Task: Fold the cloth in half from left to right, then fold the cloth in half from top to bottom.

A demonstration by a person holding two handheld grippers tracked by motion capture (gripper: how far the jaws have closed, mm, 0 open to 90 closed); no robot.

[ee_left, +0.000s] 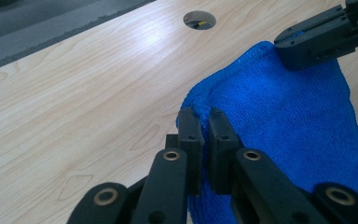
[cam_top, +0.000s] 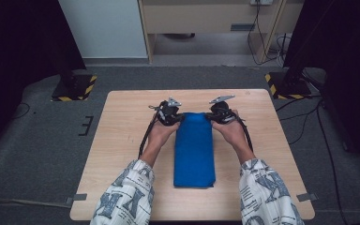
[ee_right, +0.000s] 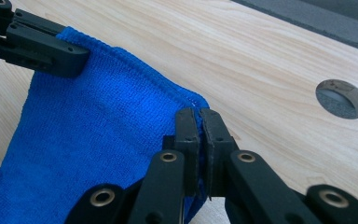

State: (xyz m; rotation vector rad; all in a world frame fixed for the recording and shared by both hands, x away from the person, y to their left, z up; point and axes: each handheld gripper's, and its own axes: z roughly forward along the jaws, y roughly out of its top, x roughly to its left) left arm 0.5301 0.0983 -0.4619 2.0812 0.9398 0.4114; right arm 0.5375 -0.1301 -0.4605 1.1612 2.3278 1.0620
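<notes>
A blue cloth (cam_top: 194, 150) lies folded in a long strip down the middle of the wooden table (cam_top: 122, 140). My left gripper (cam_top: 174, 117) is shut on the cloth's far left corner (ee_left: 196, 109), the fabric pinched between the jaws. My right gripper (cam_top: 214, 116) is shut on the far right corner (ee_right: 196, 103) in the same way. In the left gripper view the right gripper (ee_left: 324, 37) clamps the opposite corner of the blue cloth (ee_left: 284, 126). In the right gripper view the left gripper (ee_right: 37, 44) holds the other end of the cloth (ee_right: 98, 140).
A round cable hole (ee_left: 199, 20) (ee_right: 341, 98) sits in the table near its far right corner. Black stands with yellow-striped bases (cam_top: 75, 86) (cam_top: 288, 84) flank the table's far side. Cables (cam_top: 309, 112) run across the grey floor on the right.
</notes>
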